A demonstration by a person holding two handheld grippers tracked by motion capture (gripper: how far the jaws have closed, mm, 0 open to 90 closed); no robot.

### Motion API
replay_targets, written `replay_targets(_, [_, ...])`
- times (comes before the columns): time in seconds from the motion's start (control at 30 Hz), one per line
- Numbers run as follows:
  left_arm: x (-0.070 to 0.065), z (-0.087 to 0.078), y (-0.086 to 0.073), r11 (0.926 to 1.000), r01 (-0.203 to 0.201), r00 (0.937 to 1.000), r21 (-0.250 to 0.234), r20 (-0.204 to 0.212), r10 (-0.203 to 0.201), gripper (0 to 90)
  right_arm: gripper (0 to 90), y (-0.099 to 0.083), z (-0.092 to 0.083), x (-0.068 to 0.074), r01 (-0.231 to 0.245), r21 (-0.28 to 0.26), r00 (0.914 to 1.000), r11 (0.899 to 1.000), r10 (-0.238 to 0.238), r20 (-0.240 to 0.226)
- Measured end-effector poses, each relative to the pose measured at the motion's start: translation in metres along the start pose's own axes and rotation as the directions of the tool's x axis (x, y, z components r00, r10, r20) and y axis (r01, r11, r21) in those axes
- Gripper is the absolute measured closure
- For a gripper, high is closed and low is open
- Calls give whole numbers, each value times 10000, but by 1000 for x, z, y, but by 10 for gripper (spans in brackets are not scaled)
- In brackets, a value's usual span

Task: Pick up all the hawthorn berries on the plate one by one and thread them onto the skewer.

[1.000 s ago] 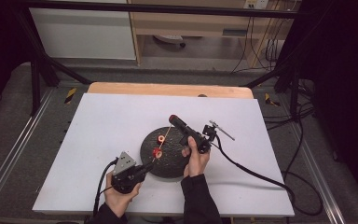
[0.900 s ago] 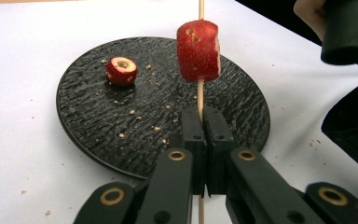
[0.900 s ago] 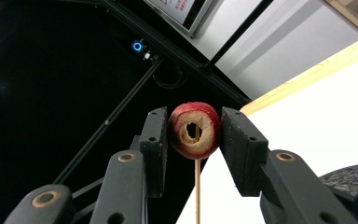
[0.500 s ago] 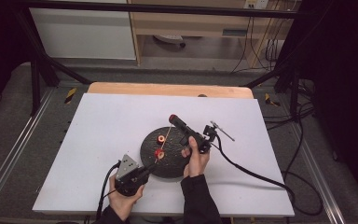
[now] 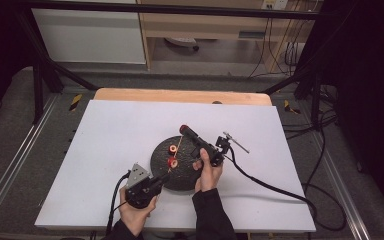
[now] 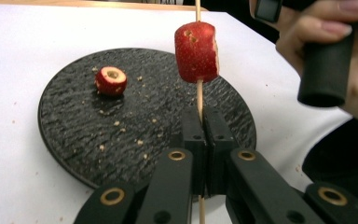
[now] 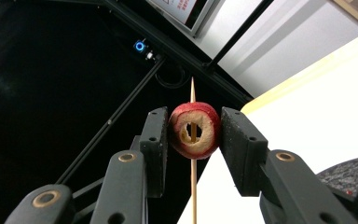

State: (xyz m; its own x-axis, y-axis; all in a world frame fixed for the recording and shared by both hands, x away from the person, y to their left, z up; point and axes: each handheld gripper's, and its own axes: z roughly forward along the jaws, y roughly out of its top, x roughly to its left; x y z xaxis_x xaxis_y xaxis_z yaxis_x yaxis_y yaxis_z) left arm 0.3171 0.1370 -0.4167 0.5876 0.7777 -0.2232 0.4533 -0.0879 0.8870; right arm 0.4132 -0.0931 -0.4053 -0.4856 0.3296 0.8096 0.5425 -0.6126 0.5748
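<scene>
Fingers of the left gripper (image 6: pixel 200 122) are pressed together on a thin wooden skewer (image 6: pixel 199 95), which stands upright between their tips and runs on below them in the left gripper view. Above those fingers, well clear of the tips, a red hollowed fruit piece (image 6: pixel 196 52) sits threaded on the skewer. Beyond and to the left of the fingers, a second small red fruit piece with a pale cored top (image 6: pixel 111 80) lies on the round black textured plate (image 6: pixel 74 135), among scattered crumbs. The plate rests on the white bench (image 6: pixel 32 42).

In the right gripper view, the right gripper (image 7: pixel 194 130) pinches the threaded fruit piece (image 7: pixel 195 130) from both sides: one black finger (image 7: pixel 156 140) presses its left flank, the other its right. The skewer (image 7: pixel 192 98) passes through the fruit's hollow middle, its pointed tip rising above the fingers and its shaft dropping below them.

From the high view, the left gripper (image 5: pixel 166 175) meets the near edge of the plate (image 5: pixel 180 175), while the right gripper (image 5: pixel 182 130) reaches over it from the far side.
</scene>
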Motion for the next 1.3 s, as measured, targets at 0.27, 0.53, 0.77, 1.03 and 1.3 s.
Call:
replay_targets(0.27, [7, 7, 12, 10000, 53, 9999, 9, 124, -53, 884, 634, -5, -1, 0, 146, 286, 9998, 9995, -149, 102])
replay_targets(0.53, [13, 13, 20, 9999, -13, 9996, 123, 271, 10, 884, 634, -12, -2, -1, 434, 532, 9988, 9976, -444, 190])
replay_targets(0.77, [17, 17, 23, 9996, -113, 9993, 243, 351, 105, 884, 634, -19, -3, -1, 658, 850, 9973, 9942, -684, 283])
replay_targets(1.03, [20, 19, 22, 9992, -267, 9991, 306, 352, 256, 884, 630, -23, -4, -3, 955, 1218, 9934, 9880, -1024, 517])
replay_targets(1.3, [25, 15, 18, 9977, -490, 9976, 473, 520, 465, 884, 463, -15, -7, 1, 1699, 1844, 9800, 9681, -1856, 718])
